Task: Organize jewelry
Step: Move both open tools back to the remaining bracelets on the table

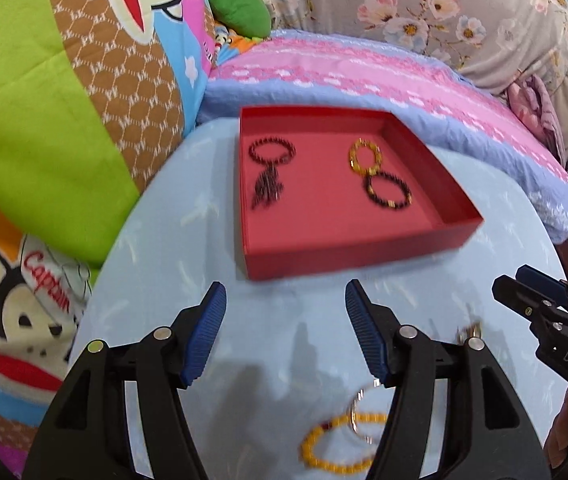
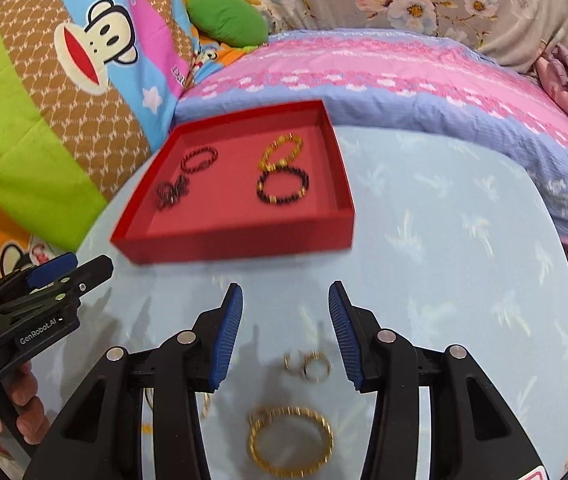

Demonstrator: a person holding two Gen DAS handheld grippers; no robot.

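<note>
**Loose bracelets and rings left to box**

The gold bracelet lies on the blue cloth just below my right gripper, with two small rings between its fingers. It looks light, limp and slippery, so I'd pinch one arc of beads. My left gripper hangs above a yellow bead bracelet hooked with a thin ring, though blur makes that uncertain. Both grippers stand parted, holding nothing. At twelve o'clock sits the red tray, three bracelets inside.
</note>
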